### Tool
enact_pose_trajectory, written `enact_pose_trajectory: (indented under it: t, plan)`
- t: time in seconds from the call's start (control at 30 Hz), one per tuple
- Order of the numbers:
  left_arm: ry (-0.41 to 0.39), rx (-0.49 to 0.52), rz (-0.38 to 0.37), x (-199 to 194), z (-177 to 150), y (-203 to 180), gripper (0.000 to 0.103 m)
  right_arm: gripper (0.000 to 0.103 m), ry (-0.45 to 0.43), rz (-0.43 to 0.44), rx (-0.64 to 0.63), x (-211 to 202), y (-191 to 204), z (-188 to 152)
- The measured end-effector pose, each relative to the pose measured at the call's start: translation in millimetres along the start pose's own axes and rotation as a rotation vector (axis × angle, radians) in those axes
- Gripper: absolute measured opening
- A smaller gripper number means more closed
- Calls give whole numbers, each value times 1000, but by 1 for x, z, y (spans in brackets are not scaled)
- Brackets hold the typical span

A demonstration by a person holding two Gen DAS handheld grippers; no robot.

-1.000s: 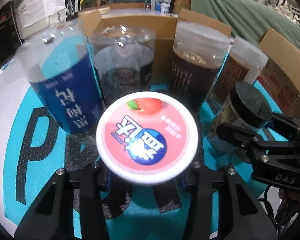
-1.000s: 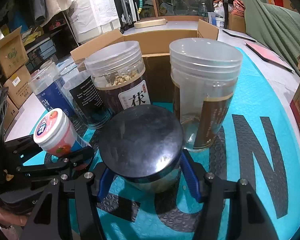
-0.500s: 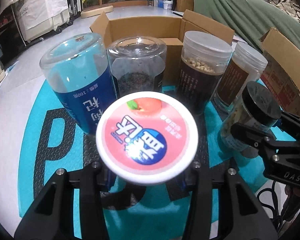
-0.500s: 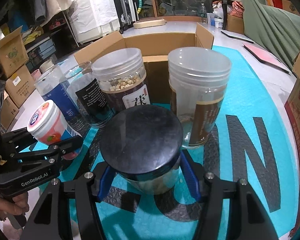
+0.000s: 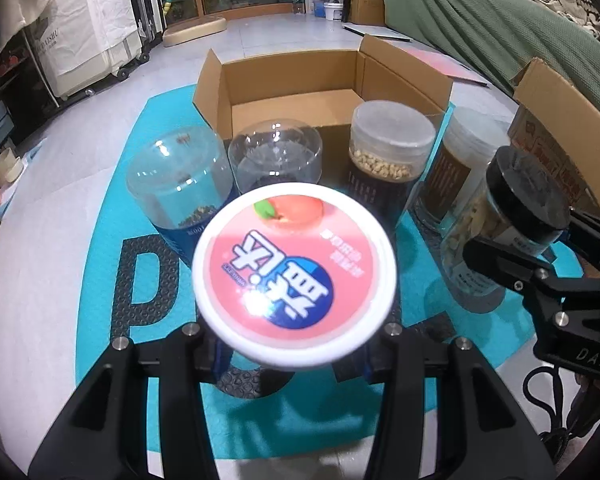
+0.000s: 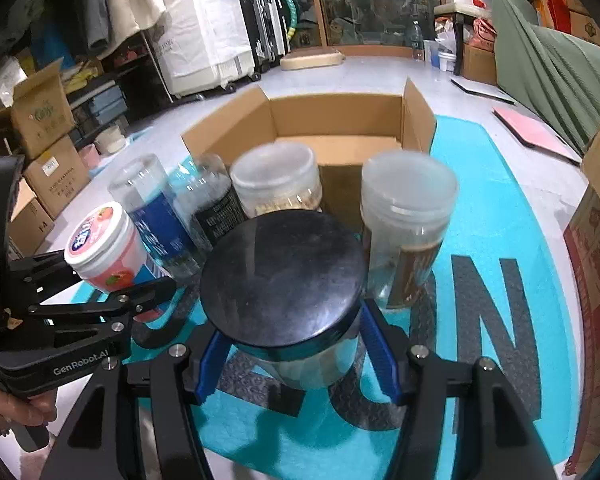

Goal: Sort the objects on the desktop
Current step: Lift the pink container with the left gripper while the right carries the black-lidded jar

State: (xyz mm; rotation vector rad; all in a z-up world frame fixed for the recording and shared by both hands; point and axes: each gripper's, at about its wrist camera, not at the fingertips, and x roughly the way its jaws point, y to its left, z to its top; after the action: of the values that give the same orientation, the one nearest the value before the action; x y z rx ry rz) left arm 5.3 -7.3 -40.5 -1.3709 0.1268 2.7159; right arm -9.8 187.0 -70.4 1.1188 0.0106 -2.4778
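Cluttered storeroom floor with a teal foam mat (image 5: 112, 216) printed in large dark letters; at the mat's far edge, an open brown cardboard box (image 5: 328, 76), seemingly empty as far as visible; directly before it, a row of four upright clear plastic jars (image 5: 392, 168), one blue-labelled, three dark-labelled.

Left gripper (image 5: 292, 344) clenched on a small white tub with a pink peach-printed lid (image 5: 294, 276), raised clear of the mat and nearer the camera than the row; right gripper (image 6: 298, 356) clamped by its blue pads on a clear jar with a round black lid (image 6: 282, 280), also aloft, pale pieces visible inside from the left view; both containers upright, side by side, apart from each other.

Judged step: carrying both up and over the row toward the box.

To do it well: lift until both bases clear the jar tops; keep each container upright, grip firm, since the tub's tapered wall could slip downward; hold the two hands apart to avoid knocking lids together; move forward past the row, then lower straight into opposite halves of the box, clear of the upright flaps; release only once each base rests on the cardboard floor.
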Motion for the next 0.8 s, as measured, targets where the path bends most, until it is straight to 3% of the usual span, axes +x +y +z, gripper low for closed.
enact_pose_trajectory:
  t: [0.4, 0.8]
  plan:
    - [-14, 32, -31, -48, 36, -1, 45, 63, -77, 21, -3, -43, 7, 34]
    - [-49, 68, -24, -61, 99, 10, 45, 63, -124, 25, -39, -58, 6, 101]
